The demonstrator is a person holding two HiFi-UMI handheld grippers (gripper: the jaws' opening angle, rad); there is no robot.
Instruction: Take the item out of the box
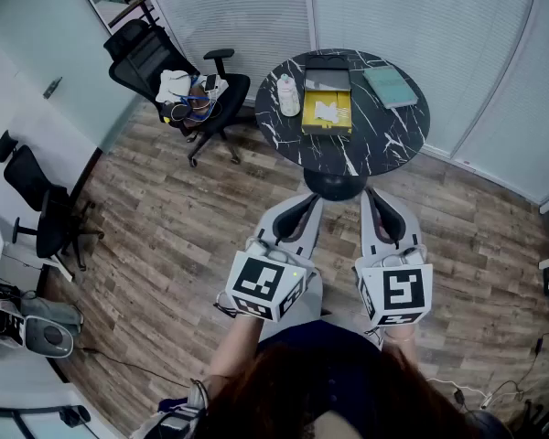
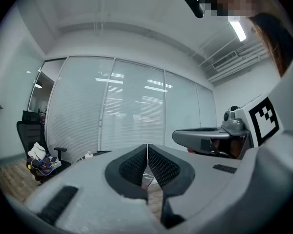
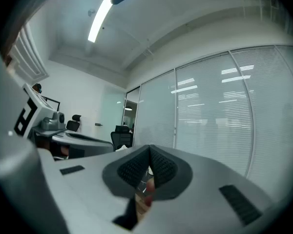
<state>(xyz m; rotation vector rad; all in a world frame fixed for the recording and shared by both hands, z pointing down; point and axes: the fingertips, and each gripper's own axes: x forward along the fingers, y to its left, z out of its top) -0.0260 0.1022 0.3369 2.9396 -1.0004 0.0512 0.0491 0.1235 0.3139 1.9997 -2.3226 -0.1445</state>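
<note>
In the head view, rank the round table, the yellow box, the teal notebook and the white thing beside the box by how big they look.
1. round table
2. yellow box
3. teal notebook
4. white thing
All share one tabletop, so nearness hardly skews the order.

Head cam looks steeply down; gripper cams face fwd, all sharing blinds [image 1: 238,7] [image 2: 132,111] [image 3: 215,121].

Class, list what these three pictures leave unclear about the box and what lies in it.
White item in the yellow box: head view, too small to identify.
The box in both gripper views: hidden behind the left gripper and right gripper themselves, jaws together.
Pile on the office chair: head view, too small to sort.
</note>
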